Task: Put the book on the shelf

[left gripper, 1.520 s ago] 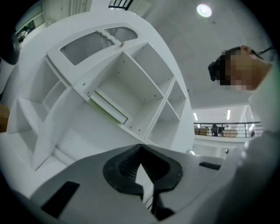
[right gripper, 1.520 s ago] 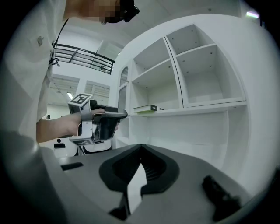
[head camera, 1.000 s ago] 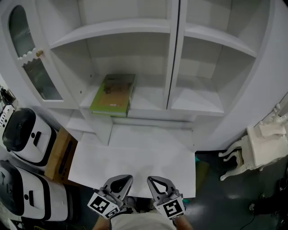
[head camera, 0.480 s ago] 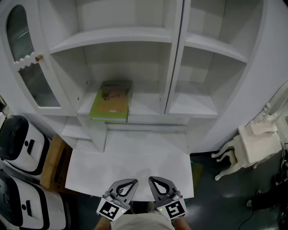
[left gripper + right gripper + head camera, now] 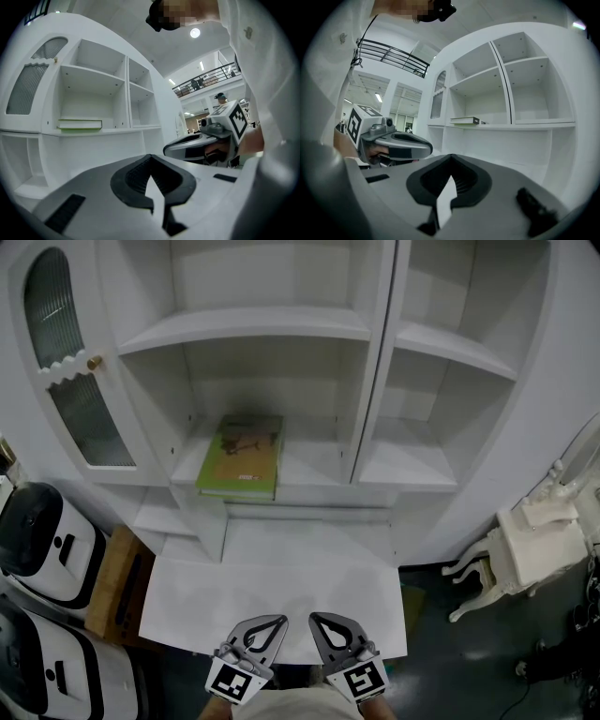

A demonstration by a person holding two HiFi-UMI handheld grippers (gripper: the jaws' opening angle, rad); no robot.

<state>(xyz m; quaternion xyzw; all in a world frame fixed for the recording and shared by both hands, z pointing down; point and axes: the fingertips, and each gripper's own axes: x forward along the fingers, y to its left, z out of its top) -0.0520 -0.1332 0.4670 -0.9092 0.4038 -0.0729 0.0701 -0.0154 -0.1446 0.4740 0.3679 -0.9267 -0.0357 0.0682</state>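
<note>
Low in head view: left gripper (image 5: 276,622) and right gripper (image 5: 317,619), side by side, just apart, tips pointing forward over near edge of white flat pull-out desk panel (image 5: 281,573). Both closed all the way, tips touching, nothing gripped; same in each gripper view.

Flat green-covered book (image 5: 240,456) well ahead of both tools, forward and slightly left of left gripper. Lying cover up on white wooden cabinet shelf (image 5: 314,470), left compartment, near edge at shelf front. No contact with either tool.

Left of left gripper, below panel level: two white rounded plastic machines with dark panels (image 5: 39,542). Right of right gripper: white ornate small table (image 5: 548,540). Forward-left, beyond book: arched glass cabinet door (image 5: 66,362), swung open.
</note>
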